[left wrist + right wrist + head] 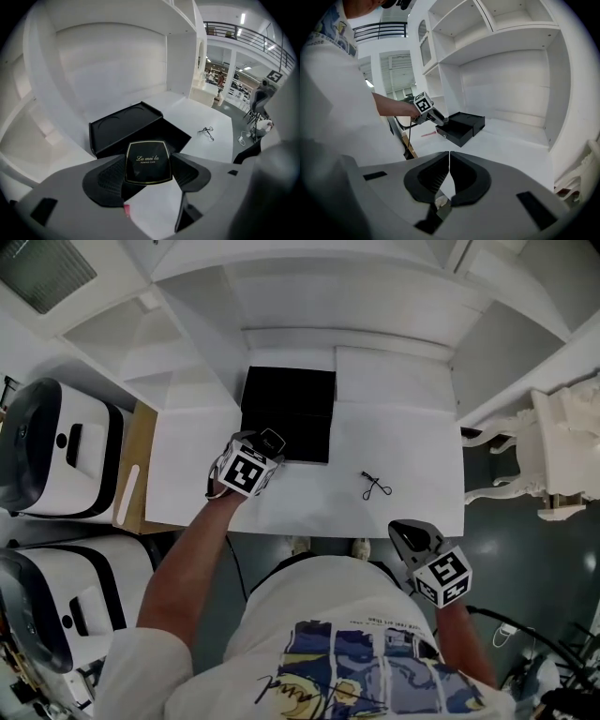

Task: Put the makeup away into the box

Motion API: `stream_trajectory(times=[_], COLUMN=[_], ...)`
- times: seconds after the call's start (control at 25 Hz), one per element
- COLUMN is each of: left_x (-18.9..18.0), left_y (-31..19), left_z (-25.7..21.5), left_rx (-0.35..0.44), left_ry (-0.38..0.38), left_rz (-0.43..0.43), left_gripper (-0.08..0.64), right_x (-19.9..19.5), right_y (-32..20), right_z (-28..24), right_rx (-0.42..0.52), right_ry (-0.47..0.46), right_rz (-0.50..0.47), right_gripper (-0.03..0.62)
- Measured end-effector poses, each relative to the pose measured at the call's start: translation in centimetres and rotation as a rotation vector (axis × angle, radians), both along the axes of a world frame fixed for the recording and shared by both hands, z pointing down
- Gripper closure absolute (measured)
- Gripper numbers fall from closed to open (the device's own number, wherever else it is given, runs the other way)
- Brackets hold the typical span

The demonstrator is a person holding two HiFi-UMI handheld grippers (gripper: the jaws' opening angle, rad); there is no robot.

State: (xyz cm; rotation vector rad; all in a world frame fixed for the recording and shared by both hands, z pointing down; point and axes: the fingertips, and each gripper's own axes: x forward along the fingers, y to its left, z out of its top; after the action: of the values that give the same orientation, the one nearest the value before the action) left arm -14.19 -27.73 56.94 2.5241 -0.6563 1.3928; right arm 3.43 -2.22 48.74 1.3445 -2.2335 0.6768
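Note:
My left gripper (147, 165) is shut on a black square powder compact (147, 161) with a gold rim, held just at the near edge of the open black box (140, 126). In the head view the left gripper (267, 448) sits at the front left corner of the box (291, 413), the compact (273, 440) in its jaws. A black eyelash curler (376, 486) lies on the white table to the right of the box. My right gripper (405, 532) hangs off the table's front edge, jaws shut on nothing (449, 159). The box (460, 126) and the left gripper (436, 118) show far off in the right gripper view.
The white table (412, 427) stands inside a white shelf unit with walls at the back and both sides. A wooden board (141, 465) with a white stick lies left of the table. White and black machines (56, 446) stand at the far left, an ornate white chair (553, 456) at the right.

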Motion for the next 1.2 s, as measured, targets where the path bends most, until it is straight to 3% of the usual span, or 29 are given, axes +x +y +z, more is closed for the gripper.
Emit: stream_trajectory(times=[0.32,0.56,0.76,1.0,1.2], left_x=[0.2,-0.3,-0.6,-0.8,-0.9], left_y=[-4.3,-5.2,-5.9,-6.4,-6.4], left_z=[3.3,6.3,8.0,8.8,9.0], left_rx=[-0.007,-0.061,-0.061,-0.001,-0.024], left_ry=[-0.120,-0.237,-0.318,-0.386,-0.388], left_rz=[-0.007,-0.036,-0.052,-0.025,-0.026], left_gripper=[0.233,0.235,0.233,0.235,0.235], right_x=[0.3,1.1,2.0,2.8,3.1], right_y=[2.0,3.7,4.5,4.5,4.2], right_z=[0.2,0.3,0.4,0.5,0.6], right_rx=[-0.026,-0.040,-0.055,-0.063,-0.072], right_ry=[0.010,0.013,0.017,0.015,0.012], right_rz=[0.100,0.164,0.194,0.209,0.203], right_gripper=[0.565,0.565,0.565,0.565,0.564])
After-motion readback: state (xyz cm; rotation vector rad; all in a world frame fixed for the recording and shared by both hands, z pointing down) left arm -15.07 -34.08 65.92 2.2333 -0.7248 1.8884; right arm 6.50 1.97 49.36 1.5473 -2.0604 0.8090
